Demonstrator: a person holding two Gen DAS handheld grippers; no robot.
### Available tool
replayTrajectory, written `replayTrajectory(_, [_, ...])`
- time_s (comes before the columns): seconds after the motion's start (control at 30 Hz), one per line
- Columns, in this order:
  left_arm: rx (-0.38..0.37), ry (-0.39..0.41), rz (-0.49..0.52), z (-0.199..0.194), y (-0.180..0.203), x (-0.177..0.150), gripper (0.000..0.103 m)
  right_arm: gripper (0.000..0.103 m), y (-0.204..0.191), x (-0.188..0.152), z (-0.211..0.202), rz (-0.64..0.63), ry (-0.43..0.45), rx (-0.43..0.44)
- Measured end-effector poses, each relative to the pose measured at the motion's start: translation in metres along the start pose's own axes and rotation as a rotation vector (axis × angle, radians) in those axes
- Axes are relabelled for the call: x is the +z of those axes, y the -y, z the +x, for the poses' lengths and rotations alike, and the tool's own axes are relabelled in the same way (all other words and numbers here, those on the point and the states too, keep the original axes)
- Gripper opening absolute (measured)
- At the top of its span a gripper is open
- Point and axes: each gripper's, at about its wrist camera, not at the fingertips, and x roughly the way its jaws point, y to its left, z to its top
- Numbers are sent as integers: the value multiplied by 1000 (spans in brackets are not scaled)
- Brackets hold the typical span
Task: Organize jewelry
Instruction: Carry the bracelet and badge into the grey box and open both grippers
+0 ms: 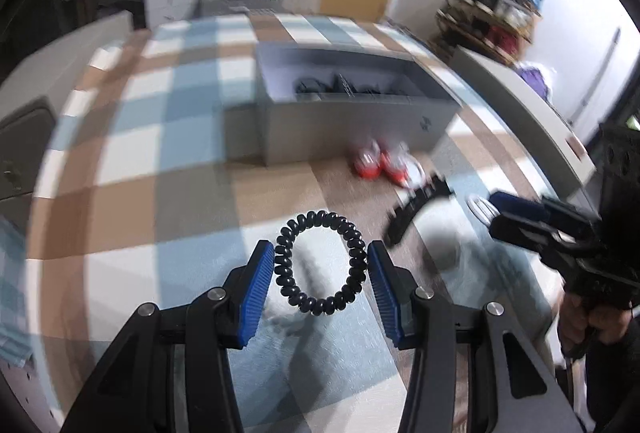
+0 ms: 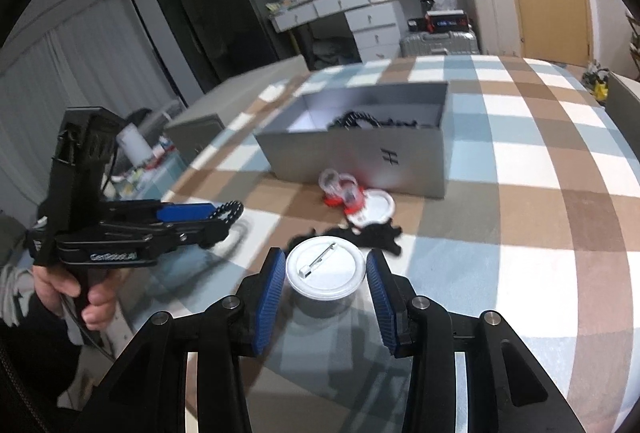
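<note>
**Gripping two pieces for boxing**

Left gripper (image 1: 321, 265) clasps a black spiral-coil bracelet (image 1: 320, 263); right gripper (image 2: 326, 275) clasps a round white pin badge (image 2: 325, 270). Beyond both sits the open grey cardboard box (image 2: 360, 149). Keep grips firm; release only above its interior.

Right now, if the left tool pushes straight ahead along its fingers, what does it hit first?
The left tool already holds the black spiral bracelet between its fingers. Beyond that, the line runs over bare checkered cloth to the front wall of the grey box. The red items look just right of the line, though depth is unclear.
</note>
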Motion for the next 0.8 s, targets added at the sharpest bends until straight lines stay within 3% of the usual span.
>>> replayTrajectory(0.4, [-15, 113, 14, -20, 11, 42, 42, 41, 8, 46, -22, 35, 179, 112])
replayTrajectory(0.8, [-37, 129, 32, 2, 20, 76, 42, 41, 23, 87, -4, 8, 203, 130])
